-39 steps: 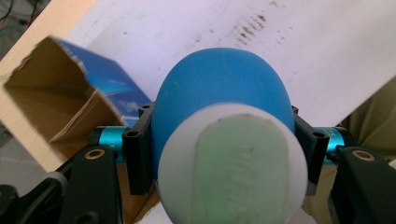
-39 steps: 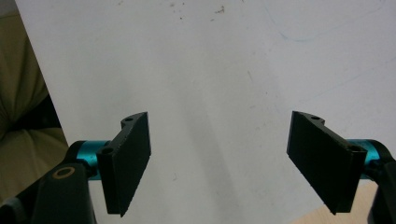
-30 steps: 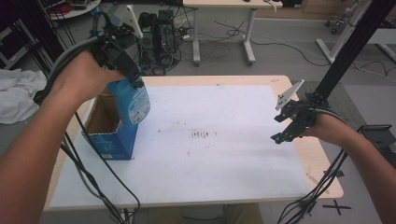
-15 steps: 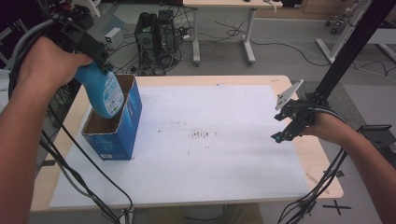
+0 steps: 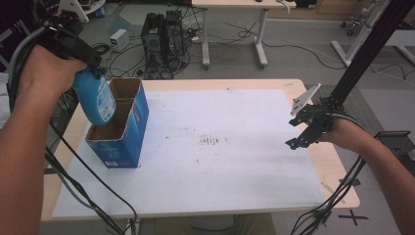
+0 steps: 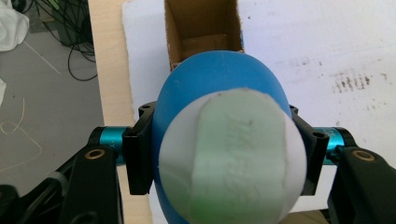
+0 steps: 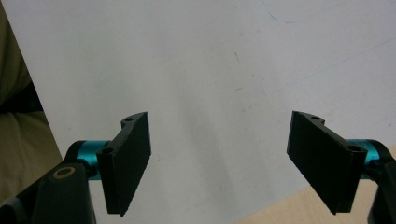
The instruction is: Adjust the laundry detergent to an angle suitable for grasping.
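1. Left gripper (image 5: 80, 54) is raised over the table's left side and clamps a blue bottle (image 5: 95, 98) with its jaws on either side of the body.
2. In the left gripper view the bottle (image 6: 219, 140) is seen end-on between the two black jaws, white cap toward the camera; both jaws press on its blue sides.
3. The bottle hangs tilted, lower end over the open top of a blue cardboard box (image 5: 120, 125). I cannot tell whether it touches the box rim.
4. The box stands upright near the left edge of a white sheet (image 5: 220, 147) that covers most of the wooden table (image 5: 337, 166). Its inside is brown and split into compartments.
5. Right gripper (image 5: 301, 139) is low over the sheet's right edge, well apart from box and bottle.
6. In the right gripper view its jaws stand apart with nothing between them, white sheet (image 7: 210, 70) beneath.
7. Small dark marks dot the sheet's middle.
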Action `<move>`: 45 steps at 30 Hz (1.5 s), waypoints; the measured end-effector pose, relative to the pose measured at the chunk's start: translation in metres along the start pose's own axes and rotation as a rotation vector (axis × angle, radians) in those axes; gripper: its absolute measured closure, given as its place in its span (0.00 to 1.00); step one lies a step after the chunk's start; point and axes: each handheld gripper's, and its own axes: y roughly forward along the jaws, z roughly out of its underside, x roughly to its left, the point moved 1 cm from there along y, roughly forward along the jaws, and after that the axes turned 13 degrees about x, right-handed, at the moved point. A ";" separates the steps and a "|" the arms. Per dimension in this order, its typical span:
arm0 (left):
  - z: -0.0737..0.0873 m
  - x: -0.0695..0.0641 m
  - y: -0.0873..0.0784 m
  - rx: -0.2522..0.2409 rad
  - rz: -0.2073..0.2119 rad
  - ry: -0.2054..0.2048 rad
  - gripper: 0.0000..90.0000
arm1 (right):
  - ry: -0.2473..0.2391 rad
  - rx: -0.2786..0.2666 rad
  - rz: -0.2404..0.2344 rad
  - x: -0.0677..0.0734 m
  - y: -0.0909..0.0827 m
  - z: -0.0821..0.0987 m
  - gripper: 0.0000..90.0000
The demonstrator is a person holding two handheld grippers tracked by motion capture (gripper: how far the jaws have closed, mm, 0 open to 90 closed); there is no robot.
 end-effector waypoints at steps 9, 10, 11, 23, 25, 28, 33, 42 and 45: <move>-0.006 -0.001 0.027 0.002 -0.006 0.000 0.42 | 0.000 0.008 0.004 0.000 0.002 0.000 0.23; -0.006 -0.003 0.031 0.008 -0.004 -0.006 0.42 | 0.003 0.008 0.004 0.001 0.003 -0.001 0.23; -0.007 -0.003 0.034 0.014 -0.007 0.003 0.42 | 0.002 0.007 0.005 0.001 0.003 -0.001 0.23; -0.009 -0.002 0.080 0.017 0.031 0.005 0.42 | 0.014 0.007 0.009 0.000 0.002 0.001 0.23; -0.009 -0.002 0.088 0.025 0.033 0.012 0.42 | 0.019 0.000 0.014 0.000 0.002 0.002 0.23; -0.009 -0.003 0.105 0.034 0.036 0.021 0.42 | 0.015 0.003 0.010 0.000 0.005 0.003 0.23; -0.009 -0.004 0.123 0.056 0.030 0.031 0.42 | 0.027 0.010 0.011 0.000 0.006 0.005 0.23; -0.007 -0.004 0.143 0.066 0.044 0.005 0.42 | 0.018 0.000 0.011 -0.002 0.006 0.004 0.23; -0.007 -0.004 0.147 0.064 0.049 0.007 0.42 | 0.019 0.001 0.010 -0.002 0.007 0.003 0.23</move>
